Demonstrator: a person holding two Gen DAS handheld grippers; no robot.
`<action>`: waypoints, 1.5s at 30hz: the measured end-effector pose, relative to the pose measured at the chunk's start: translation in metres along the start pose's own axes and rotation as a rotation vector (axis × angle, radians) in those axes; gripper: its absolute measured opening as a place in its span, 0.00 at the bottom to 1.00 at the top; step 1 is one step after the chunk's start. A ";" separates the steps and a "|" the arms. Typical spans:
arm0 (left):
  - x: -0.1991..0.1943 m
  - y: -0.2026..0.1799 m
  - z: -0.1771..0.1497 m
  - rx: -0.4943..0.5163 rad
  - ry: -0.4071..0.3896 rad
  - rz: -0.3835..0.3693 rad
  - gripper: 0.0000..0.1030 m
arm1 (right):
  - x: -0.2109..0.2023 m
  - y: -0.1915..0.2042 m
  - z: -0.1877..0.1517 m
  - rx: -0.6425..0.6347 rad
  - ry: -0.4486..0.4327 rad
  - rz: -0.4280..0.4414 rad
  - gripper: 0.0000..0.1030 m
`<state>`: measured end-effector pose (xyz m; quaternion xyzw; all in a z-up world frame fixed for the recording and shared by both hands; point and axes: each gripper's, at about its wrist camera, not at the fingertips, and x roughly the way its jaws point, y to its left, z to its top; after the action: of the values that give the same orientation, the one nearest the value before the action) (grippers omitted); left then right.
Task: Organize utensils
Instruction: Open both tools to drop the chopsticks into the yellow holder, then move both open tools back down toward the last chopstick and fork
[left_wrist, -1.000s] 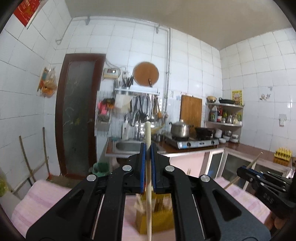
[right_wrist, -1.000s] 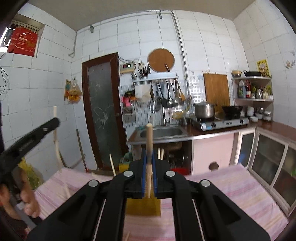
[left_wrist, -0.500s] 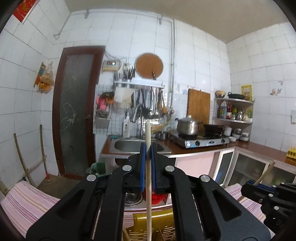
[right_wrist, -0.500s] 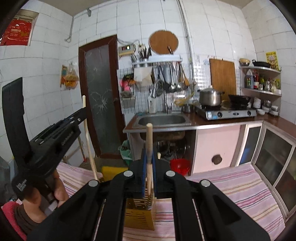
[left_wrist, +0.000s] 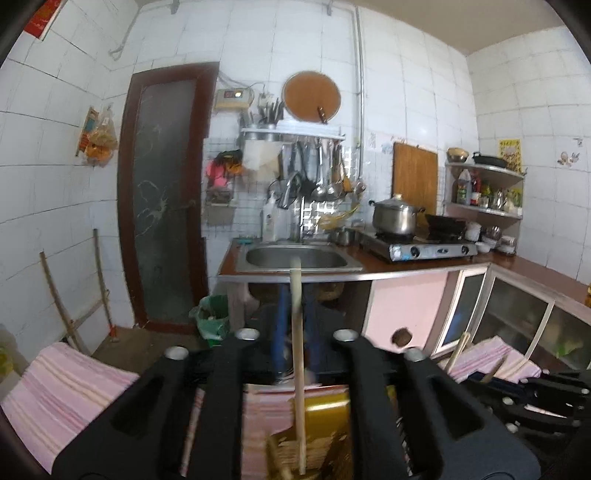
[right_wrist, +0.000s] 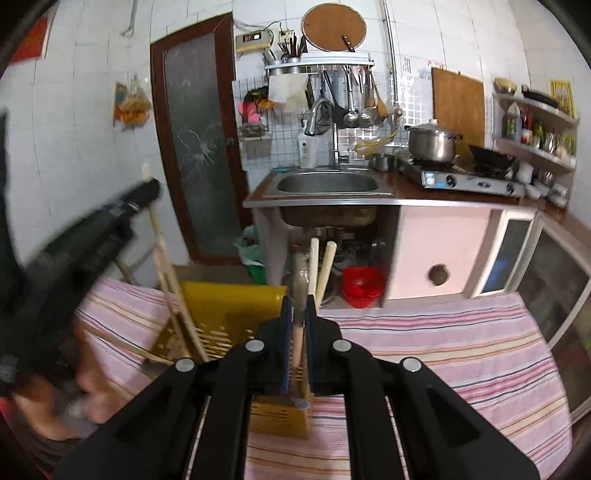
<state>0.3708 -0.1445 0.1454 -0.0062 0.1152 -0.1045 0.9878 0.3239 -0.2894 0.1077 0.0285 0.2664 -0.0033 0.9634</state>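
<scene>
Both chopsticks are over the yellow slotted utensil holder (right_wrist: 229, 314), which sits on a counter covered with a pink striped cloth (right_wrist: 443, 332).

The left claw (left_wrist: 294, 328) has its jaws opening. The wooden chopstick (left_wrist: 297, 350) stands upright in the gap between the blue pads, clear space on both sides, its lower end down in the holder. It's blurry, so can't say more.

The right claw (right_wrist: 297, 325) is opening too, only a crack. Its chopstick (right_wrist: 312, 269) is upright between the pads, right over a smaller brownish slotted box (right_wrist: 277, 417) in front of the yellow one. A second stick (right_wrist: 327, 266) leans just beside it.

Kitchen sink (right_wrist: 328, 184) behind.
</scene>
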 end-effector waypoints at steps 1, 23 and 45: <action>-0.008 0.004 0.002 0.000 0.004 0.010 0.37 | -0.001 0.001 -0.001 -0.008 -0.001 -0.023 0.19; -0.176 0.113 -0.114 -0.078 0.235 0.147 0.95 | -0.070 0.032 -0.133 0.069 0.062 -0.133 0.78; -0.126 0.130 -0.210 -0.036 0.507 0.212 0.95 | -0.024 0.072 -0.190 0.006 0.223 -0.113 0.78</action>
<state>0.2296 0.0108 -0.0356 0.0147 0.3605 0.0035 0.9326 0.2069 -0.2072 -0.0391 0.0166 0.3733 -0.0550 0.9259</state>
